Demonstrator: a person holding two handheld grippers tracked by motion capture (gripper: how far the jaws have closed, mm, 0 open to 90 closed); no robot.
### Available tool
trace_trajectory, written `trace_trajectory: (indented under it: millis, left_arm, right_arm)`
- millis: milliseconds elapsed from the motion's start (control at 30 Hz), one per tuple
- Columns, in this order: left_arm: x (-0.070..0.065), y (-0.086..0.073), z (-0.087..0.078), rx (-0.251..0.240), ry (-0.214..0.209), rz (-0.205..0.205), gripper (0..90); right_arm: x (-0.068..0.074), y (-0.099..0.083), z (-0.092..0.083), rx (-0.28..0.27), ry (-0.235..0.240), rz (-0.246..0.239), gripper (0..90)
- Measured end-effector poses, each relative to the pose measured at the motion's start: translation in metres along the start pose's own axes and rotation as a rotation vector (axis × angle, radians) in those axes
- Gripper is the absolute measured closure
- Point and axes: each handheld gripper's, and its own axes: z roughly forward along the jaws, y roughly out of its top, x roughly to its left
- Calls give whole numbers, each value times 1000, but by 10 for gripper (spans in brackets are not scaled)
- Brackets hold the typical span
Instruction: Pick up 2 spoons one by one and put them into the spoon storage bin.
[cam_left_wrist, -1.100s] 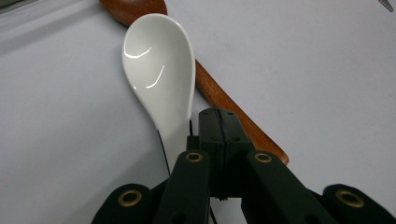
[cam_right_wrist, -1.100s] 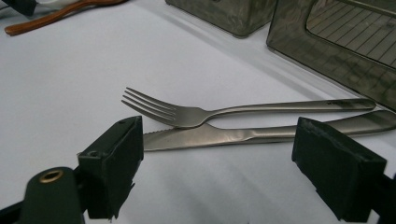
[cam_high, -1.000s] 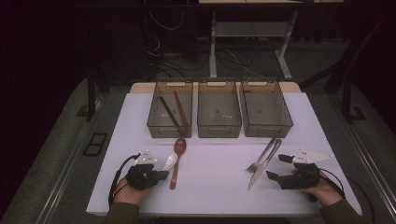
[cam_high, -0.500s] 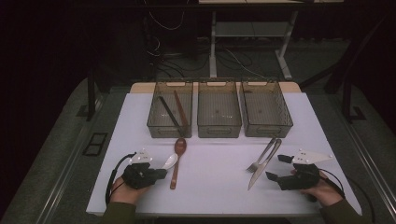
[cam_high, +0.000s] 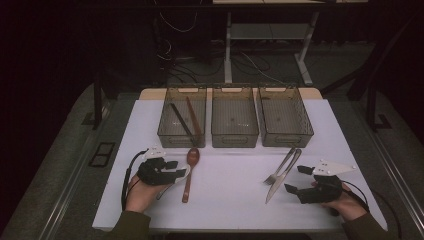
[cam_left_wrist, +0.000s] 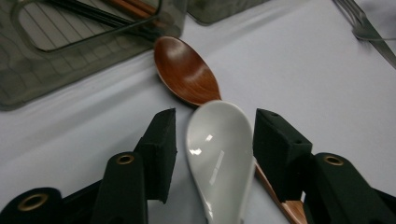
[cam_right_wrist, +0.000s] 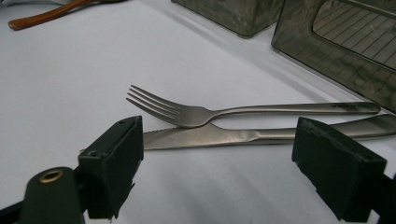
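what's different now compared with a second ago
The left tongs have just been opening around the white spoon; their pads now stand clear of its bowl on both sides, and the left hand has shifted slightly on the table. The right tongs, fork, knife, wooden spoon and three bins stayed put.

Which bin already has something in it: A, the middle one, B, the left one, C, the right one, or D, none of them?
B: the left bin holds chopsticks; the middle bin and right bin look empty.
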Motion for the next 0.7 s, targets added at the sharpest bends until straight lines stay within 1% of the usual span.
trace_trajectory:
  millis: [133, 233, 333, 400, 467, 567, 700]
  left_arm:
    - [3, -2, 4, 13, 6, -13, 435]
    - [1, -3, 6, 23, 6, -2, 408]
    - [-1, -4, 9, 57, 20, 23, 391]
    - [-3, -4, 12, 73, 23, 32, 385]
    - [-4, -4, 13, 92, 23, 48, 385]
    - [-6, -4, 14, 98, 20, 66, 393]
    - [-9, -5, 15, 109, 8, 85, 447]
  right_arm:
    - [0, 0, -1, -2, 1, 0, 165]
    - [0, 0, -1, 0, 1, -3, 165]
    - [1, 0, -1, 0, 1, -3, 165]
    - [1, 0, -1, -2, 3, -8, 165]
    - [1, 0, -1, -2, 3, -10, 165]
    - [1, 0, -1, 0, 3, -14, 165]
    - [1, 0, -1, 2, 1, -16, 165]
